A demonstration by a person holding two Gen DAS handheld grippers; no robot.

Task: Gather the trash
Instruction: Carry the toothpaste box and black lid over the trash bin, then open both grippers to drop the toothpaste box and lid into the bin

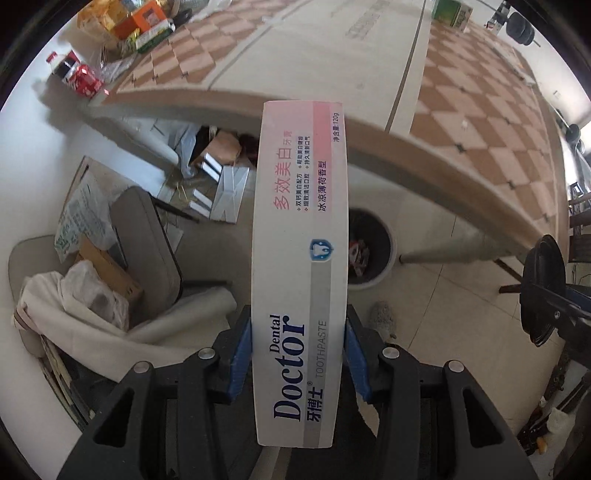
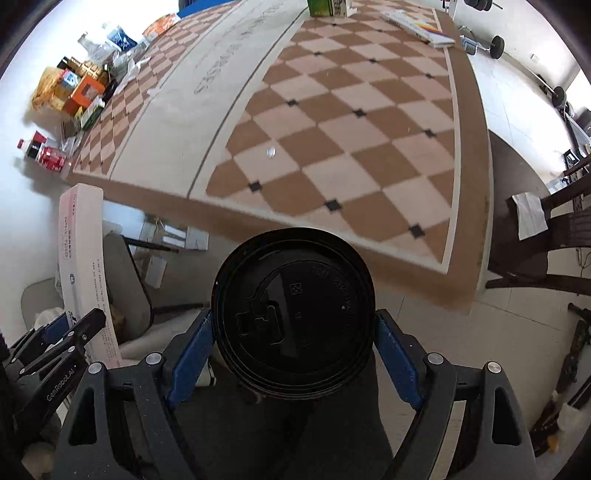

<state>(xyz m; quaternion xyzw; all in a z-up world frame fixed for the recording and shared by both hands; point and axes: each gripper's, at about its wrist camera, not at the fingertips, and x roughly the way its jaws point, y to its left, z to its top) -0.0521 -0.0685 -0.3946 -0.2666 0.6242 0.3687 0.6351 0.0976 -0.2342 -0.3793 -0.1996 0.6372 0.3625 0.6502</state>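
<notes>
My left gripper is shut on a long white and pink toothpaste box, held lengthwise above the floor beside the table. A grey trash bin with some scraps inside stands on the floor under the table edge, just right of the box's middle. My right gripper is shut on a cup with a black lid, its lid facing the camera, held off the table's near edge. The box and left gripper show at the left of the right wrist view. The cup shows at the right of the left wrist view.
A checkered table carries a green carton, a flat box, a small scrap and a pile of packages with a red can at its left end. A grey chair, cardboard and cloth lie on the floor.
</notes>
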